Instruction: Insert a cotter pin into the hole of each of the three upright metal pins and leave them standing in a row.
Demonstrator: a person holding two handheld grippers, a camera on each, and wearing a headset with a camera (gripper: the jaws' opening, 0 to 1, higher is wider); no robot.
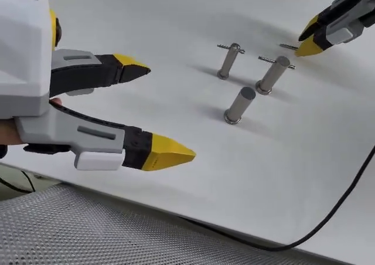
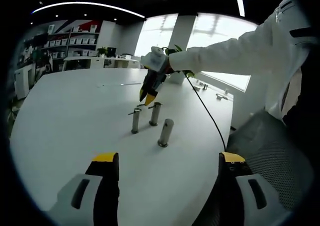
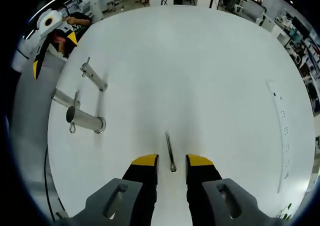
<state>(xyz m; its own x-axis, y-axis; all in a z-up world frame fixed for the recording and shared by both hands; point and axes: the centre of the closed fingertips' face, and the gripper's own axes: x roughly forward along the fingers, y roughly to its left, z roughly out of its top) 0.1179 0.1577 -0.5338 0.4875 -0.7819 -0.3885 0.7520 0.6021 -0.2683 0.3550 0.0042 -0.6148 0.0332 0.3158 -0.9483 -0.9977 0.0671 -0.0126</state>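
Observation:
Three upright metal pins stand on the white table (image 1: 146,19). The far pin (image 1: 230,60) and the right pin (image 1: 273,72) each carry a cotter pin through the top. The near pin (image 1: 240,104) has a bare top. My right gripper (image 1: 309,37) is open, tips down at the table behind the right pin. A loose cotter pin (image 3: 170,151) lies flat between its fingertips (image 3: 146,161), and its end (image 1: 288,46) also shows by the yellow tips. My left gripper (image 1: 161,111) hangs wide open left of the pins, holding nothing.
A black cable (image 1: 328,218) runs across the table's near right side. A grey mesh chair seat (image 1: 88,230) lies below the table's front edge. In the left gripper view a person's white sleeve (image 2: 225,51) reaches over the table to the right gripper (image 2: 149,93).

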